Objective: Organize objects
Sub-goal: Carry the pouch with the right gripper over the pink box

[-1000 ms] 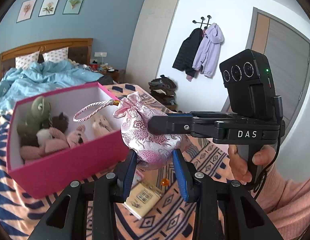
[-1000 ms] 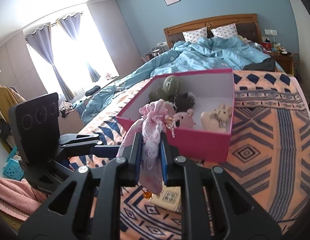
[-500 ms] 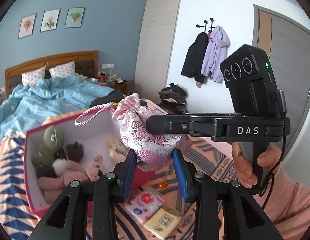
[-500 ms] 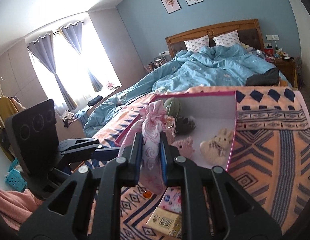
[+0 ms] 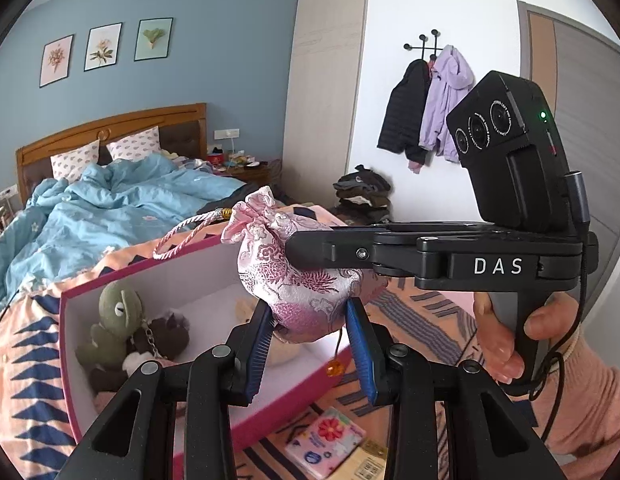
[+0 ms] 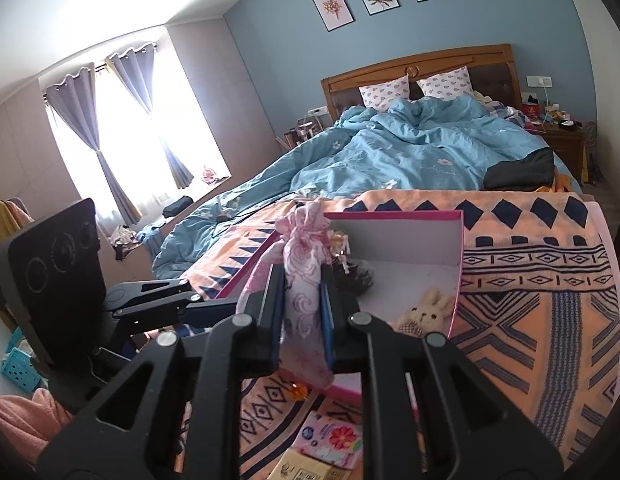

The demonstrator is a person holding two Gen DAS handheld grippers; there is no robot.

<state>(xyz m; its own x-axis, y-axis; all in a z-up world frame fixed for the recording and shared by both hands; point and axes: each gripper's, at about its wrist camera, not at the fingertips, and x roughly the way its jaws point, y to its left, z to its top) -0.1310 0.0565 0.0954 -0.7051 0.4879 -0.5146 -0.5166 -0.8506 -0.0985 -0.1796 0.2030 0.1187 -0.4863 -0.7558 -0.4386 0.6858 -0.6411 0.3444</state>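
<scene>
A pink brocade drawstring pouch (image 5: 293, 280) hangs in the air above the near wall of a pink box (image 5: 269, 408). My right gripper (image 6: 302, 320) is shut on the pouch (image 6: 305, 280); it shows in the left wrist view (image 5: 310, 254) reaching in from the right. My left gripper (image 5: 310, 340) is open, its blue pads either side of the pouch's bottom. The box (image 6: 456, 280) holds a green plush (image 5: 117, 312), dark plush toys and a cream bunny (image 6: 426, 308). An orange bead (image 5: 333, 369) dangles under the pouch.
The box sits on an orange patterned blanket (image 6: 530, 320) at the foot of a bed with a blue duvet (image 6: 410, 160). A flowered tissue pack (image 5: 326, 440) and a yellow packet (image 6: 305, 468) lie on the blanket near the box.
Both grippers have lifted the pouch up and moved it from beside the box to over the box's near wall. The right grip stays shut on it.
</scene>
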